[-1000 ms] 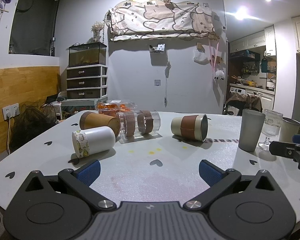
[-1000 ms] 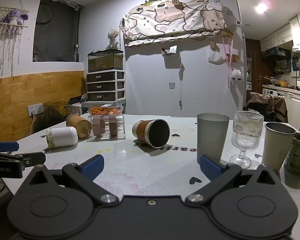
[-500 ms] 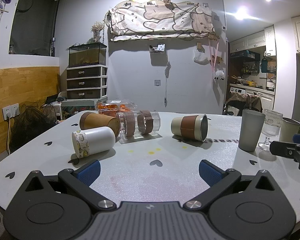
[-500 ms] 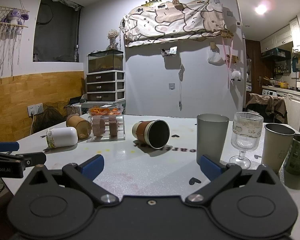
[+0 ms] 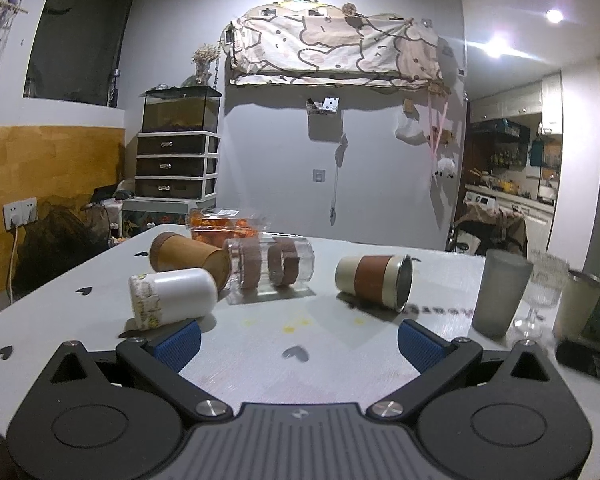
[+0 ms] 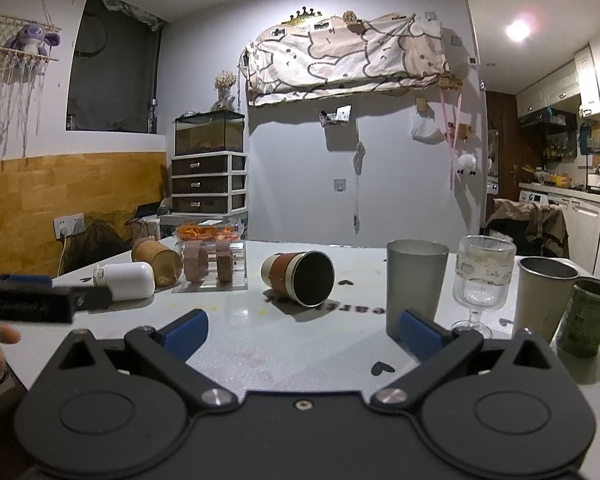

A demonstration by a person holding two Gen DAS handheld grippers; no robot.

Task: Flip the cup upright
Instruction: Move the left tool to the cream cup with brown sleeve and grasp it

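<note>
A cream cup with a brown sleeve (image 5: 374, 282) lies on its side on the white table (image 5: 260, 344), mouth to the right; in the right wrist view (image 6: 300, 278) its dark mouth faces me. A white cup (image 5: 172, 298), a brown cup (image 5: 188, 258) and a clear glass with brown bands (image 5: 270, 266) also lie on their sides at the left. My left gripper (image 5: 298, 342) is open and empty, short of the cups. My right gripper (image 6: 302, 332) is open and empty, short of the sleeved cup.
Upright at the right stand a grey tumbler (image 6: 414, 280), a ribbed wine glass (image 6: 480, 280), a metal cup (image 6: 544, 294) and a green can (image 6: 586, 316). A box of orange food (image 5: 220, 226) sits at the table's far edge. The left gripper shows at the left of the right wrist view (image 6: 44, 300).
My left gripper has moved forward and slightly left towards the lying cups. My right gripper has barely moved. No cup has moved.
</note>
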